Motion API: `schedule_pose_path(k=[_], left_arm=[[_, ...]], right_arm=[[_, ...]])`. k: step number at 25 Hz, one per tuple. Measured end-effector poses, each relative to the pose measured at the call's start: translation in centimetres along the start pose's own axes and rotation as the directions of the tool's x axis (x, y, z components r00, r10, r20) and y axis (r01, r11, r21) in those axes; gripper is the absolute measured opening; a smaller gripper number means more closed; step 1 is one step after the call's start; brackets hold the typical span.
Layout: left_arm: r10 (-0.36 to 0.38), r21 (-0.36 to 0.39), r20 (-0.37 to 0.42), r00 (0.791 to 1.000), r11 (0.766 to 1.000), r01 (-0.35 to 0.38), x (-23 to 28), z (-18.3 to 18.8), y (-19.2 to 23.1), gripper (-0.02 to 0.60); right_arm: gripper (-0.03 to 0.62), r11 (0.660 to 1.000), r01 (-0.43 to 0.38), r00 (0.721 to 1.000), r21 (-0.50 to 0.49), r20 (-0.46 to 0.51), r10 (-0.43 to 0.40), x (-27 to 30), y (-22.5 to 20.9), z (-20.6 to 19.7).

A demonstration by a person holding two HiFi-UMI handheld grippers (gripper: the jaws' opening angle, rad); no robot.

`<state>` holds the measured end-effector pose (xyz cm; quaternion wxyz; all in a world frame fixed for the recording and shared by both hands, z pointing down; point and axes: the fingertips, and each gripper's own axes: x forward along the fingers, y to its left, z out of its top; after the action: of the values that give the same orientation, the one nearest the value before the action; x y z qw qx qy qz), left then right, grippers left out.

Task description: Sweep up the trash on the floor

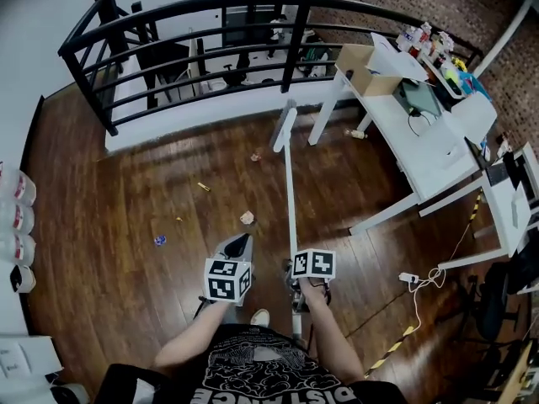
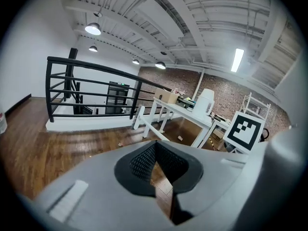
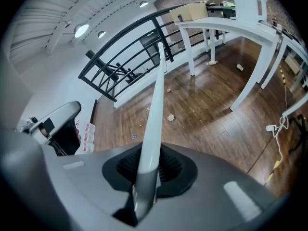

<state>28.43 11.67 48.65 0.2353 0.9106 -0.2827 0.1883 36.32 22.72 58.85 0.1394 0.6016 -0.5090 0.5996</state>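
1. The right gripper has its jaws pressed onto the broom handle. It grips the pole low, near the person's body, so the long white shaft runs straight out ahead of it and gives the sweep its reach.
2. The broom head sits at the far end of that shaft, well ahead of the right gripper. It is down near the wooden floor, close to the black railing; whether the bristles touch the boards cannot be told.
3. The left gripper is just beside the right one, to its left, with its jaws drawn together at the tips and nothing between them. It has no part in holding the broom and looks to be kept clear of the handle's swing.
4. The trash lies ahead of both grippers, left of the handle.
   - A crumpled scrap is just ahead of the left gripper.
   - A blue scrap lies further to its left.
   - A yellow bit and a small piece lie further out.
5. The broom head is beyond most of the litter, so a pull back toward the grippers would probably gather it. By this reading the sweeping is at an early stage, since the pieces are scattered well apart.
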Motion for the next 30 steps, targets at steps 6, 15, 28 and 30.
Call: schedule_pose_path(k=[6,15,28,30], left_arm=[[-0.040,0.015,0.008,0.999,0.999,0.040,3.6,4.8,5.2,0.006],[-0.039,0.024,0.010,0.999,0.999,0.039,5.9,9.3,13.4,0.006],[0.029,-0.038,-0.020,0.999,0.999,-0.030,11.7,10.9,19.6,0.006],[0.037,-0.032,-0.023,0.999,0.999,-0.038,13.4,12.0,20.2,0.006]], right_arm=[[0.048,0.998,0.046,0.998,0.045,-0.046,-0.044,4.2,1.9,4.7],[0.046,0.992,0.072,0.994,0.102,-0.088,-0.063,8.7,4.9,9.8],[0.044,0.979,0.204,0.955,0.013,-0.223,-0.196,14.4,0.8,17.8],[0.044,0.974,0.227,0.942,-0.015,-0.251,-0.223,15.5,-0.4,19.7]])
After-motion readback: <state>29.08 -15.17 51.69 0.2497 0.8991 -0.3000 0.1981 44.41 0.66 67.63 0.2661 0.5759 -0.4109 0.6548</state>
